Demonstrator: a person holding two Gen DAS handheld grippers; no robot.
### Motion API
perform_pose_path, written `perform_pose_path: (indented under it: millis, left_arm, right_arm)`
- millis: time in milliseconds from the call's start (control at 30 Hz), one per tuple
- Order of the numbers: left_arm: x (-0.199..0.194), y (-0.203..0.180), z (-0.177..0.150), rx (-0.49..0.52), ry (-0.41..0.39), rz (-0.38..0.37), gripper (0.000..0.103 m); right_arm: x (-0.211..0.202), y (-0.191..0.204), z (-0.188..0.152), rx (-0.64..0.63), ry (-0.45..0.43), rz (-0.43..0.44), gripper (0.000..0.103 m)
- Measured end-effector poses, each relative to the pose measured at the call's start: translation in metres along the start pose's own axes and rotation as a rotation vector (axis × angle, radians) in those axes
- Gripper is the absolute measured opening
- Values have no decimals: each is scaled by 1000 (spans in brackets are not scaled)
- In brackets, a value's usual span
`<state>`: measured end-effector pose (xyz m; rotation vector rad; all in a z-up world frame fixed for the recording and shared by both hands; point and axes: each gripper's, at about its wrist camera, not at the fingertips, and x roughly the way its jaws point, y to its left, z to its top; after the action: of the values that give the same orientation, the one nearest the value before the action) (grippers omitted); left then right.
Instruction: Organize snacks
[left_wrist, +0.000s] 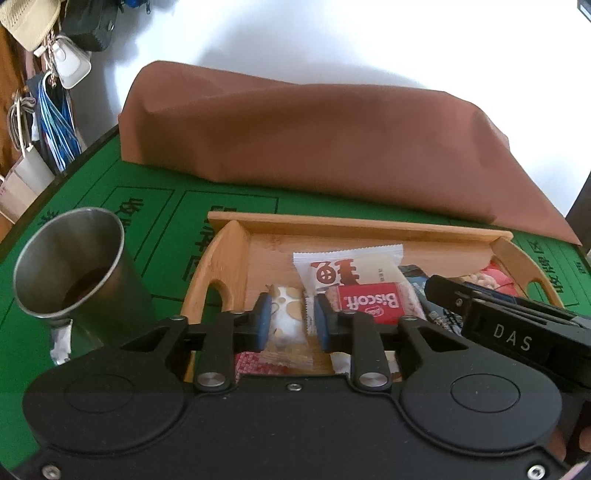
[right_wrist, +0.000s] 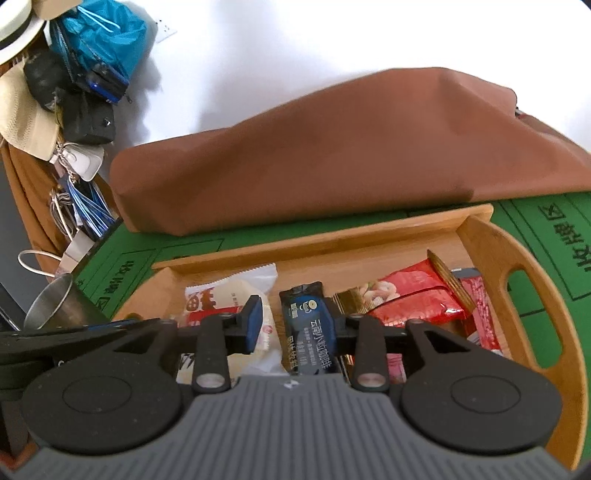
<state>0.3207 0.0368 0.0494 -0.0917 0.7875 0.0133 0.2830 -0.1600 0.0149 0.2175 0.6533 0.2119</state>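
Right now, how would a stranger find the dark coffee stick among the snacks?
Look at the wooden tray on the green mat. Near its middle, between the open right tongs, lies the coffee stick. It is the only dark blue, narrow packet, between a white cake wrapper and red bags.

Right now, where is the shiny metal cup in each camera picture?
Left wrist view: the metal cup stands large at the left, beside the wooden tray.
Right wrist view: the metal cup peeks in at the far left edge.
Shared landmark: the brown cloth behind the tray.
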Motion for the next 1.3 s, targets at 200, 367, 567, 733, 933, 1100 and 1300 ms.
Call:
perform_pose_path:
  millis: [200, 367, 567, 733, 933, 1100, 1300]
  left_arm:
    - [-17, -3, -5, 22, -21, 4, 41]
    - [-36, -5, -15, 56, -47, 12, 61]
    - [-67, -7, -29, 95, -101, 6, 83]
    - [-89, -9, -43, 113, -120, -9, 89]
    - [-108, -10, -62, 127, -143, -12, 98]
    - [-116, -8, -78, 119, -133, -41, 100]
    - [-122, -3, -97, 112, -114, -56, 100]
  right_arm:
    - [-21, 7, -2, -36, -18, -19, 60]
    - [-43, 9, -9, -98, -48, -60, 67]
    - [-73, 9, -19, -147, -71, -65, 78]
    - [-97, 11, -31, -186, -94, -74, 85]
    - [-117, 11, -45, -218, -106, -79, 89]
    - [-124, 5, -53, -209, -87, -83, 91]
    - [-135, 1, -66, -210, -84, -93, 96]
